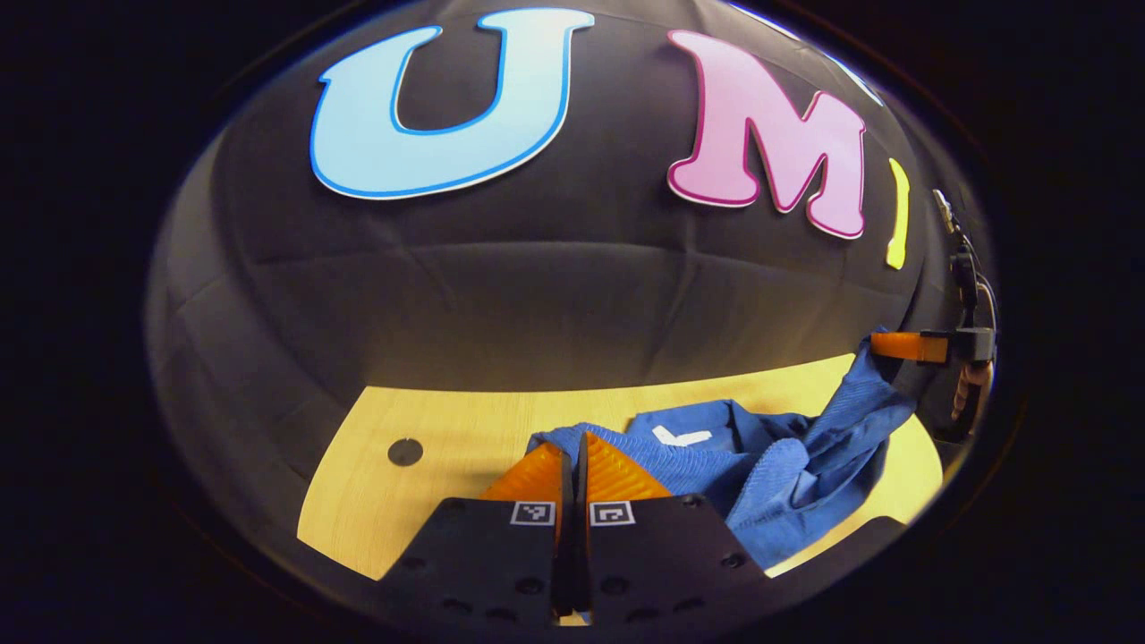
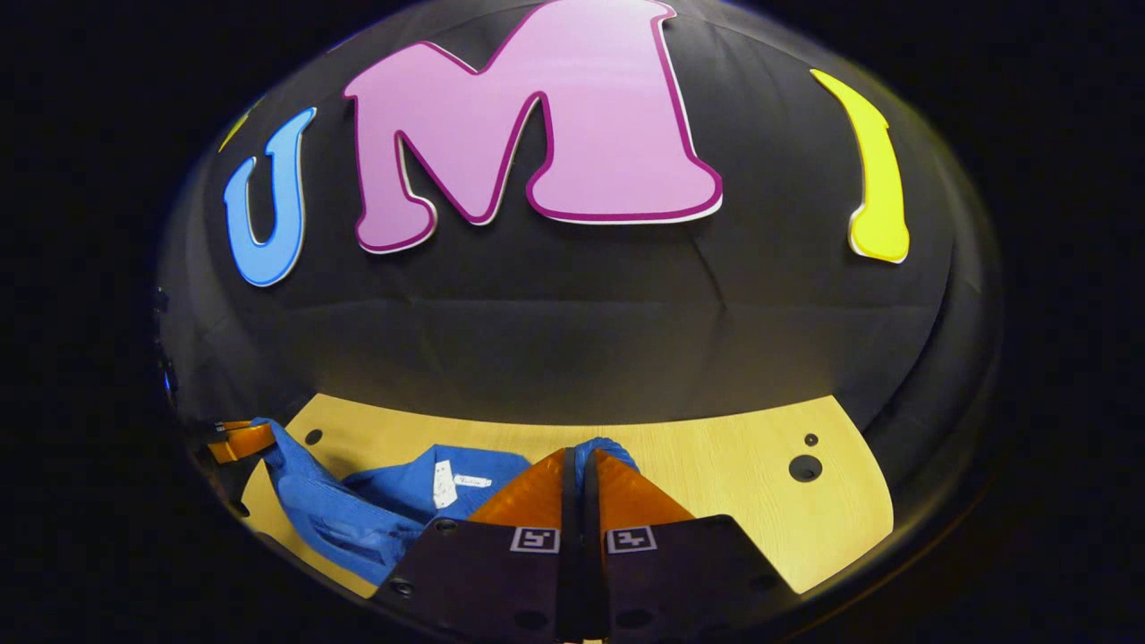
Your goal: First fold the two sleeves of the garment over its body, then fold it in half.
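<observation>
The garment (image 1: 716, 456), blue, hangs lifted over the wooden desk (image 1: 447, 429) in your left gripper view, its edge clamped in your left tongs (image 1: 577, 440); the right tongs pinch its far corner. In your right gripper view, your right tongs (image 2: 580, 456) are clamped on blue cloth.

Pale wooden table (image 2: 716, 483), round holes (image 2: 804, 467), black cloth wall (image 2: 572, 331)
</observation>
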Motion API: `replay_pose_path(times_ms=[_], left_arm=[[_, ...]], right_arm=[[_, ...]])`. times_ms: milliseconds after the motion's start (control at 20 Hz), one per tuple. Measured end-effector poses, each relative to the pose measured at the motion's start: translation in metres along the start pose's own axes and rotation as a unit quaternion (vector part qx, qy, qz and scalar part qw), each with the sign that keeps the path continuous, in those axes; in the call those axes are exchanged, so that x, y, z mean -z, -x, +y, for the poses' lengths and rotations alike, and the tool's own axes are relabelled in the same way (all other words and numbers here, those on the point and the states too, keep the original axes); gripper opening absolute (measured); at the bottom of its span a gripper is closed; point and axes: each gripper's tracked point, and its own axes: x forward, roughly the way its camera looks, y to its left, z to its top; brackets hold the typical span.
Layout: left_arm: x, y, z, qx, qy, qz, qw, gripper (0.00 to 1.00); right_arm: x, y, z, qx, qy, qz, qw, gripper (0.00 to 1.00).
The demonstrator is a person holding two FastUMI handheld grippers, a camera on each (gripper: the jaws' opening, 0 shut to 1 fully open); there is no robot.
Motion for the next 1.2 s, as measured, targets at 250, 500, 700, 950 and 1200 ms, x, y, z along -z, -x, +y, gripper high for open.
replay_pose_path(times_ms=[250, 500, 700, 950, 1200], left_arm=[[0.013, -0.061, 0.010, -0.014, -0.006, -0.026, 1.000, 0.06], [0.014, -0.061, 0.021, -0.042, -0.004, -0.033, 0.999, 0.82], [0.002, -0.020, 0.018, -0.047, 0.027, -0.077, 0.996, 0.86], [-0.005, 0.058, 0.001, -0.030, 0.039, -0.138, 0.989, 0.86], [-0.001, 0.149, -0.026, -0.019, 0.036, -0.181, 0.983, 0.85]], right_arm=[[0.034, -0.060, -0.015, 0.037, 0.003, 0.012, 0.999, 0.10], [0.030, -0.058, -0.026, 0.055, 0.015, -0.005, 0.998, 0.60], [0.016, -0.018, -0.028, 0.059, 0.019, -0.054, 0.997, 1.00], [0.016, 0.064, -0.020, 0.061, 0.033, -0.129, 0.989, 1.00], [0.019, 0.159, -0.001, 0.048, 0.043, -0.187, 0.980, 0.99]])
